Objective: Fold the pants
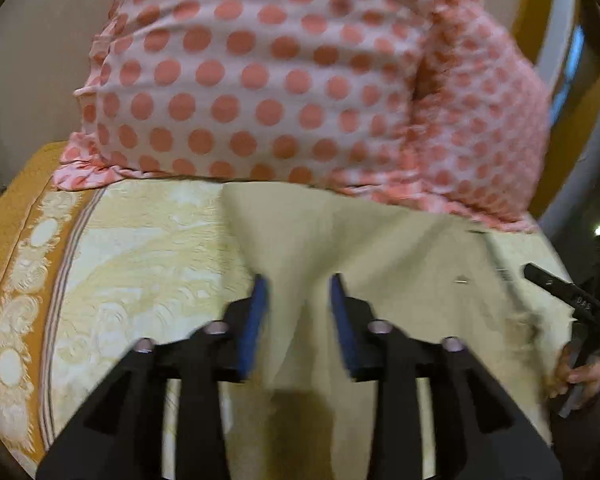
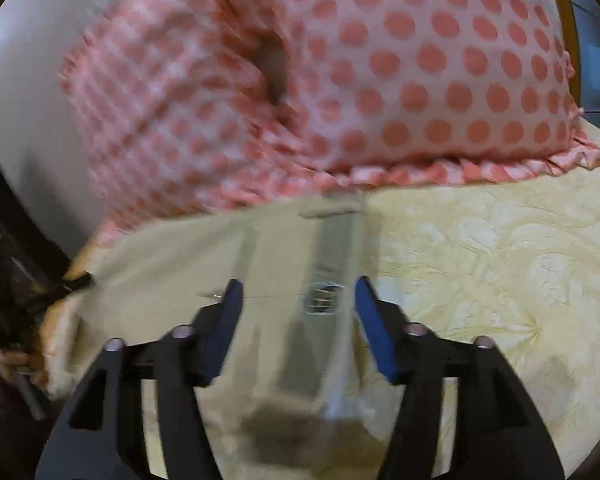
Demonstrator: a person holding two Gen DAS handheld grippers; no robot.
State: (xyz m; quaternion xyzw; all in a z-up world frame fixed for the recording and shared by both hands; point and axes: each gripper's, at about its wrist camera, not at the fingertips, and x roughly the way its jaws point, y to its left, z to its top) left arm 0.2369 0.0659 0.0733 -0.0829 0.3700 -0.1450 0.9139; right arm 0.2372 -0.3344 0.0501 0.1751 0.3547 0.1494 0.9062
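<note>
pants (image 1: pixel 380 240), smooth beige cloth, are lying flat on the embossed yellow bedspread (image 1: pixel 148 248) beneath both grippers, left gripper (image 1: pixel 299 280) and right gripper (image 2: pixel 299 286), each gaping wide and gripping nothing.

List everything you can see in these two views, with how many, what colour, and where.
pants: one pair, pale beige, spread flat on the bed under both grippers
pillow: at least one, pink with coral polka dots and a ruffled edge, at the far side of the bed, overlapping the pants' far edge
bedspread: one, cream and yellow floral with an orange border, under everything
wall: pale, behind the pillow
left hand-held gripper: one, black with blue pads, open above the pants
right hand-held gripper: one, black with blue pads, open above the pants
hand: one seen in each view, holding the other gripper's handle
</note>
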